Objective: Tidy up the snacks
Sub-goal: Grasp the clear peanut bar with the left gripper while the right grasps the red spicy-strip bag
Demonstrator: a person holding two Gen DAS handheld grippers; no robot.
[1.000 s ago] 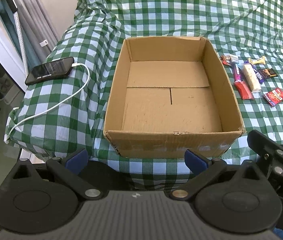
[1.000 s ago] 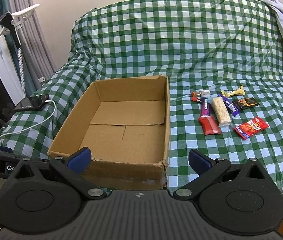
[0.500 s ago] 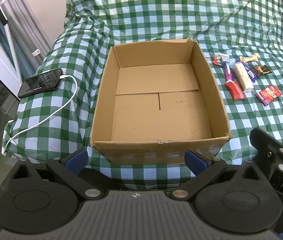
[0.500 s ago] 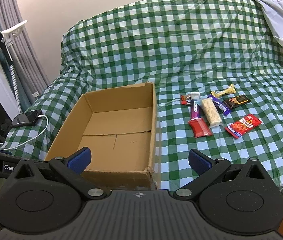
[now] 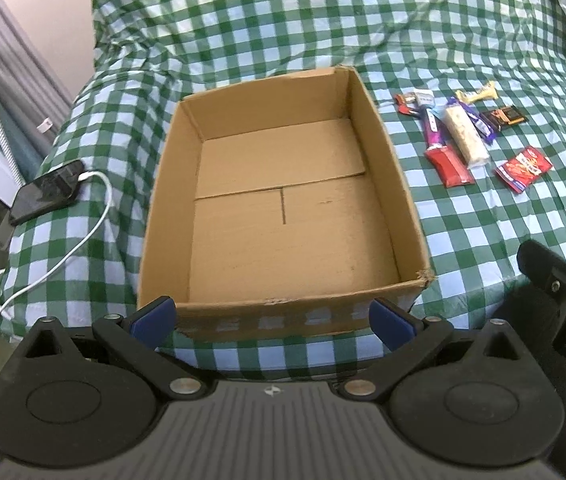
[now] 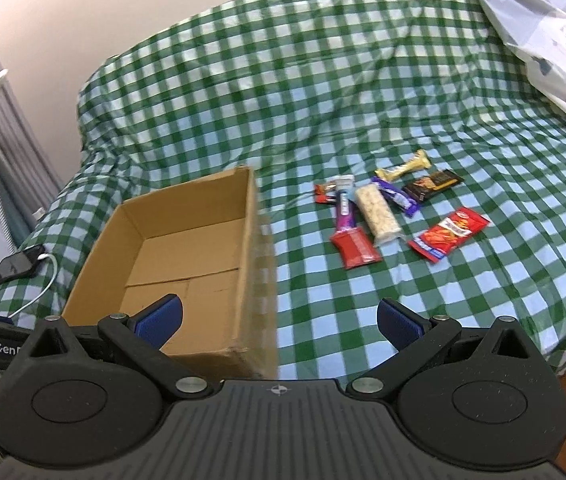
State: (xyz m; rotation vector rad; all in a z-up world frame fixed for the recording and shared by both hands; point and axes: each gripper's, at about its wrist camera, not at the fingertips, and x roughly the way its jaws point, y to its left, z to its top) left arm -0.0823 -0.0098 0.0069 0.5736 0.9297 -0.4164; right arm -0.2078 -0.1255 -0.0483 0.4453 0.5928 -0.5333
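- We see an open cardboard box (image 5: 283, 216) with nothing inside, sitting on a bed covered by a green-and-white checked cloth (image 5: 283, 32).
- The snacks lie in a small cluster on the cloth at about 2 o'clock from the box, just beside its right wall and outside it.
- In the cluster we make out a red wrapper (image 6: 355, 246), a pale puffed-rice bar (image 6: 377, 214), a purple bar (image 6: 345, 210), a dark chocolate packet (image 6: 433, 185), a gold bar (image 6: 403, 166) and a red chip packet (image 6: 449, 234).
- Our left gripper (image 5: 273, 316) hangs at the box's near edge, jaws spread wide and holding nothing.
- Our right gripper (image 6: 279, 318) hangs near the box's right front corner, jaws likewise spread and holding nothing.
- A black phone (image 5: 47, 192) with a white cable (image 5: 79, 240) lies at 9 o'clock from the box.
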